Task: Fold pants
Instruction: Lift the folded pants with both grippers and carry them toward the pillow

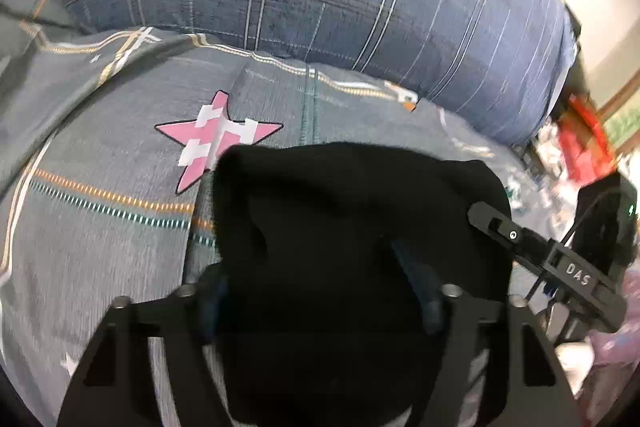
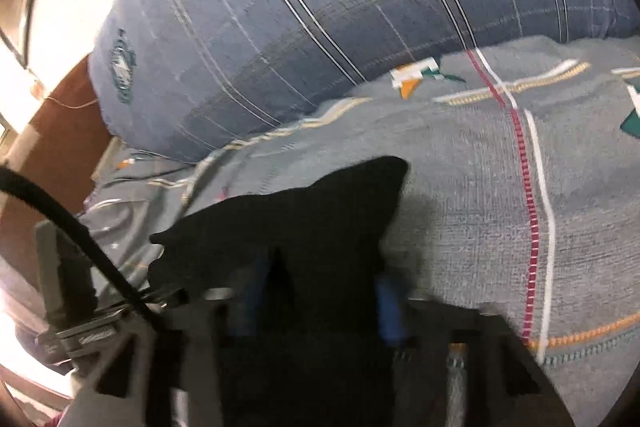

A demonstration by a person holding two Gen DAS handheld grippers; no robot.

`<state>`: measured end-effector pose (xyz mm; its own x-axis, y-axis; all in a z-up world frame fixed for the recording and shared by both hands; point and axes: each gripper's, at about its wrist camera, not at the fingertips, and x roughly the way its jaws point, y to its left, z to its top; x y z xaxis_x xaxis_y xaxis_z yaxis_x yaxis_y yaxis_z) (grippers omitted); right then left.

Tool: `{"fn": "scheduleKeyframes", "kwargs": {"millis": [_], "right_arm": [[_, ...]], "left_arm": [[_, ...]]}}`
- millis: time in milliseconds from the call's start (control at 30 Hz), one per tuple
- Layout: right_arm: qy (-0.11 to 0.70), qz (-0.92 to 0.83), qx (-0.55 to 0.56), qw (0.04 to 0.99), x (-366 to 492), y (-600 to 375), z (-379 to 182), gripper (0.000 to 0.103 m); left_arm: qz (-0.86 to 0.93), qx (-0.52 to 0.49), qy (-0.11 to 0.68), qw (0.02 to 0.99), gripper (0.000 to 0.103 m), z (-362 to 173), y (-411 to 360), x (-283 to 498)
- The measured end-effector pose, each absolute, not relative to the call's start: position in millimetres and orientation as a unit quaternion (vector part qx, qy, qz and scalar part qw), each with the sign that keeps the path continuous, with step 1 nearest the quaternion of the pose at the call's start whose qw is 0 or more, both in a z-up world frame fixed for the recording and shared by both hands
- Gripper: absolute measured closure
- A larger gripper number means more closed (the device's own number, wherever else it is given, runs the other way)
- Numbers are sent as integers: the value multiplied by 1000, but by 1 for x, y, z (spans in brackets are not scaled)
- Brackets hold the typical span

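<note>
pants (image 1: pixel 360 247) draped over both low, forward-reaching grippers

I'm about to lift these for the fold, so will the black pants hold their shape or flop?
Likely floppy: the black fabric pants drape and bunch over the left gripper. In the right gripper a corner sags. Probably light, and unlikely to slip on the grey patterned bedsheet.

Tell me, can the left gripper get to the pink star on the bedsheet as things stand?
Probably not cleanly: the left gripper is full of the black pants, whose cloth already overlaps the pink star at its near edge.
</note>
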<state>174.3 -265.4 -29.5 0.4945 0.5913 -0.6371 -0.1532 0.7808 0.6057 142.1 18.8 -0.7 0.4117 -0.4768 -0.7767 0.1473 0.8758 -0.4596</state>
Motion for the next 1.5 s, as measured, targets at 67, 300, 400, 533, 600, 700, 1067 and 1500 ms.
{"fn": "scheduleKeyframes", "kwargs": {"millis": [67, 300, 400, 533, 600, 700, 1067, 1500], "right_arm": [[438, 241, 257, 827, 168, -272, -19, 75], [369, 274, 280, 843, 160, -292, 17, 77], [360, 257, 291, 848, 168, -311, 18, 77], [380, 205, 312, 846, 185, -338, 1, 74], [444, 119, 252, 852, 199, -340, -22, 60], [457, 84, 273, 843, 197, -354, -35, 54], [396, 211, 415, 792, 223, -348, -49, 27], [366, 170, 414, 816, 207, -365, -31, 27]], "left_arm": [[-200, -186, 502, 821, 50, 10, 21, 140], [-217, -197, 494, 819, 50, 37, -12, 157], [-219, -193, 500, 815, 50, 35, -33, 172], [-182, -150, 523, 819, 50, 12, -63, 197], [-172, -137, 541, 812, 49, -1, -70, 207], [-179, -168, 531, 811, 50, 17, -59, 201], [-176, -143, 535, 814, 38, 17, -83, 240], [-160, -173, 517, 823, 35, 29, -48, 203]]}}
